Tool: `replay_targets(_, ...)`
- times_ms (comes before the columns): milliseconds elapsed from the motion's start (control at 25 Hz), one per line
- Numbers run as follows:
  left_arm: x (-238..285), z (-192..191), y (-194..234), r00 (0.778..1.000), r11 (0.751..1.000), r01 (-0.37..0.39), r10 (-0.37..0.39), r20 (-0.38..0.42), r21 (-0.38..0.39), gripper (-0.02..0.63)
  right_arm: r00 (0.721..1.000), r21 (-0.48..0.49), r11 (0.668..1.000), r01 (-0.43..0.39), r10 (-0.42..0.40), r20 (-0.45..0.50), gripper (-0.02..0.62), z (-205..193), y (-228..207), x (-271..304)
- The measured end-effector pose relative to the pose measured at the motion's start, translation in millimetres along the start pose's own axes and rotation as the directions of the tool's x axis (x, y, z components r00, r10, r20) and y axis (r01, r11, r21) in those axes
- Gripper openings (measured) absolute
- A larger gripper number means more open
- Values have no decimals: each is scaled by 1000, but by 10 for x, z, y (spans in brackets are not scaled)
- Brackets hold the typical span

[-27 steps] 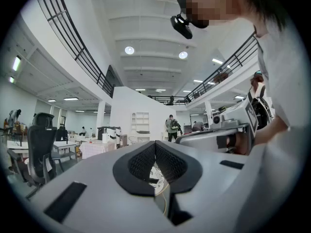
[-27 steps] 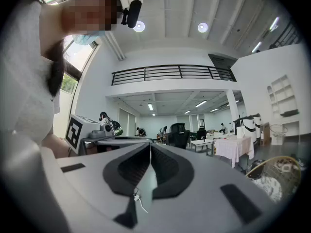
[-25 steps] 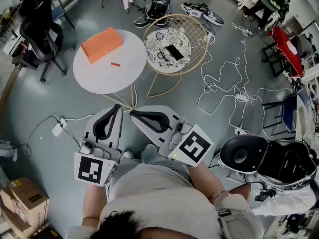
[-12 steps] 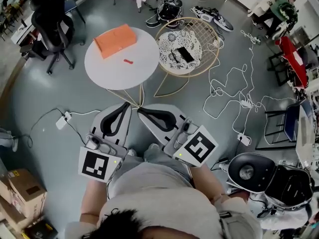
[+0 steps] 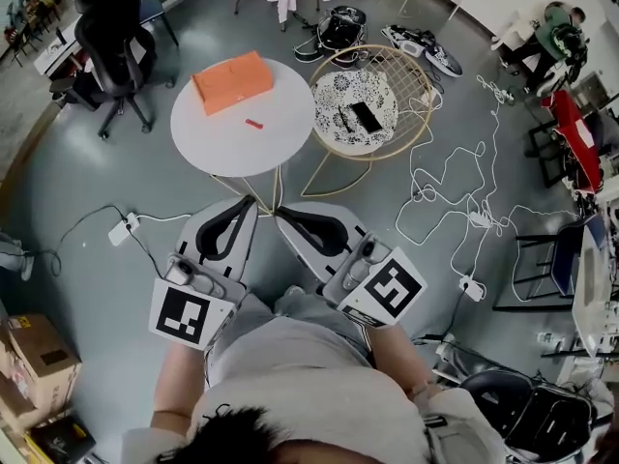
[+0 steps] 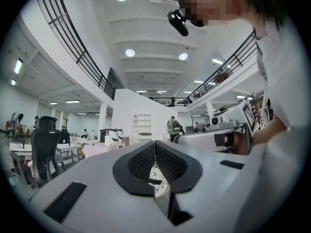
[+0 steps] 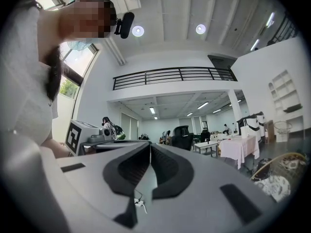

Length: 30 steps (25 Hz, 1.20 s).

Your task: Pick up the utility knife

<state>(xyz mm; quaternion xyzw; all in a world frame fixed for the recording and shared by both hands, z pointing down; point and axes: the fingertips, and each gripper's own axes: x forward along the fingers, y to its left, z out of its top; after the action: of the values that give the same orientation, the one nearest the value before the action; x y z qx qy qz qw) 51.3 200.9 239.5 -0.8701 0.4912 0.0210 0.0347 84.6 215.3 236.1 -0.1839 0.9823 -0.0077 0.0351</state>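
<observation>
Both empty, jaws pressed together: left gripper (image 5: pixel 253 201), right gripper (image 5: pixel 280 212). Round table (image 5: pixel 198 148) with red utility knife (image 5: pixel 253 123) has shifted toward centre — lining up, knife still far.

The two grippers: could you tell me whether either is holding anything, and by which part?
Nothing is held. The left gripper and right gripper are both shut and empty; the utility knife lies on the white table.
</observation>
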Motion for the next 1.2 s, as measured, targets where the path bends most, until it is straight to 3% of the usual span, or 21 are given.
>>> replay_targets(200,-16,-42,-63,999,999,-37,37,-15,13,12,1000,-7,1000,-30,30,-6,14,-51,15,-52)
replay_targets(480,6,-94,132,1000,1000,-19,19,-16,-1,12,999,5,1000,-14,14,-30,14,-125,17,141)
replay_targets(1200,116,-277,1452,980,983,183,-185,-66,-32,12,978,38,977,209,-208,-21,12,-262,-363,1469)
